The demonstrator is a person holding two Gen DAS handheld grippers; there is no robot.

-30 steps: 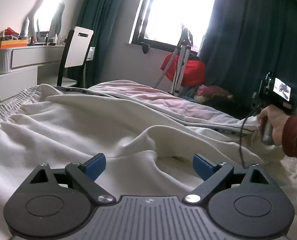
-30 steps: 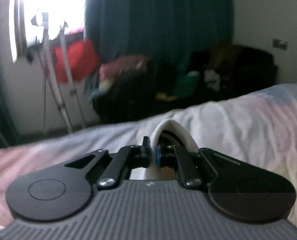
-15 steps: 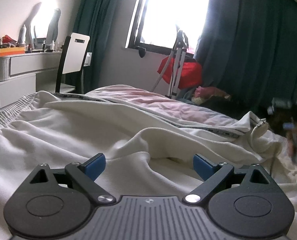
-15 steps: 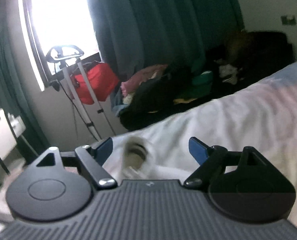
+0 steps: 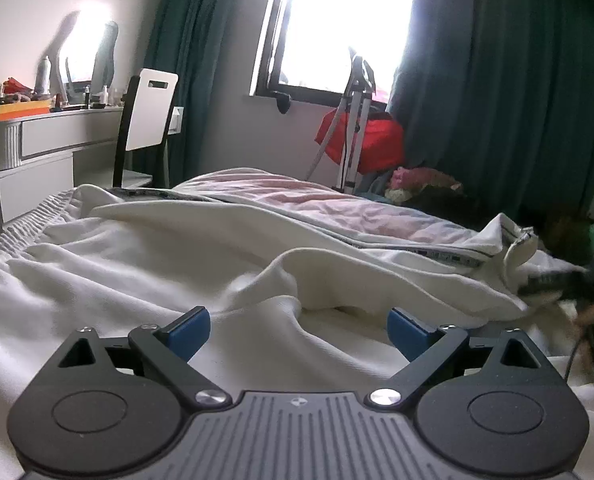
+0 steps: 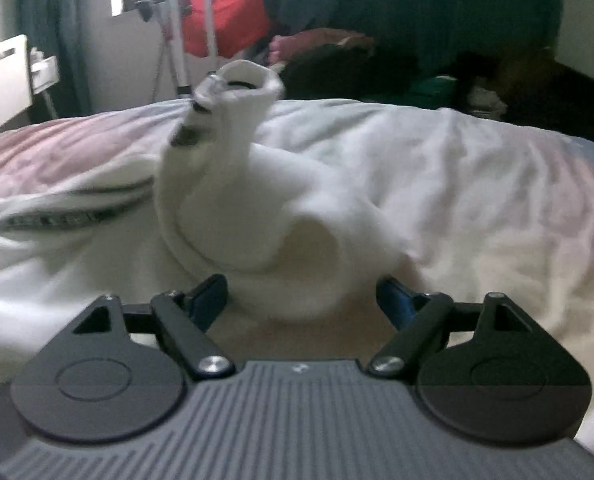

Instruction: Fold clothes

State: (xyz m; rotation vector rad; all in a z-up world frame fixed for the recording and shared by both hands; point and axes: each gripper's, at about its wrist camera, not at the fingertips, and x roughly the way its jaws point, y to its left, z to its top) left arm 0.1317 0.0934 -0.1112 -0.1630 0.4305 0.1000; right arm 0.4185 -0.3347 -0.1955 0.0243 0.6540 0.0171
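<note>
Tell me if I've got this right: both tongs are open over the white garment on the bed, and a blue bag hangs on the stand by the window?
Nearly. The bag is red, not blue, as the left wrist view shows. The rest holds: left tongs and right tongs are open over the white garment.

Right gripper blurred at left-wrist frame edge, white garment's cuff smeared
</note>
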